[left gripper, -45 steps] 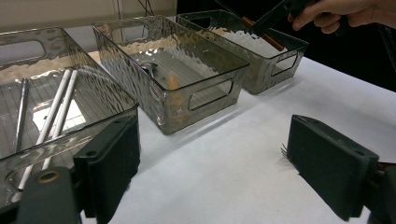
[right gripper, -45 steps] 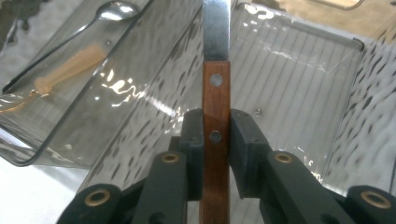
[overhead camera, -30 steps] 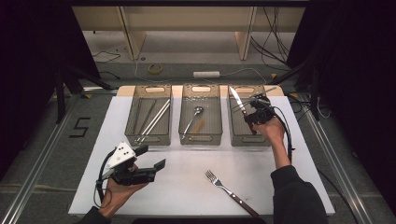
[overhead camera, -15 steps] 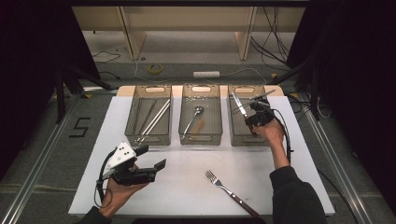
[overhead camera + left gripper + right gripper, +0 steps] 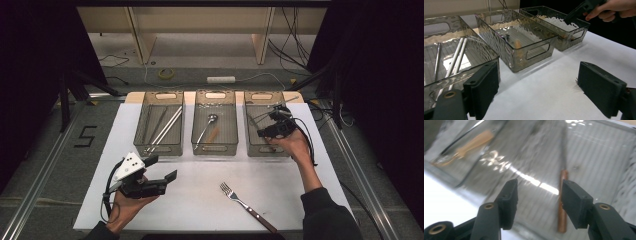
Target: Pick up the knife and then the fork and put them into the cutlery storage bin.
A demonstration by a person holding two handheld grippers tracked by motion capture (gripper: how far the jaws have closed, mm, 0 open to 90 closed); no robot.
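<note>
Right gripper hangs over the right-hand bin, where motion blur smears the view along its jaws and dark, rippled plastic hides much of the contents. Its jaws have just been opening and now stand well apart with nothing between them. Below lies a knife, copper-brown handle nearest, dark blade running away, flat on the bin floor.
</note>
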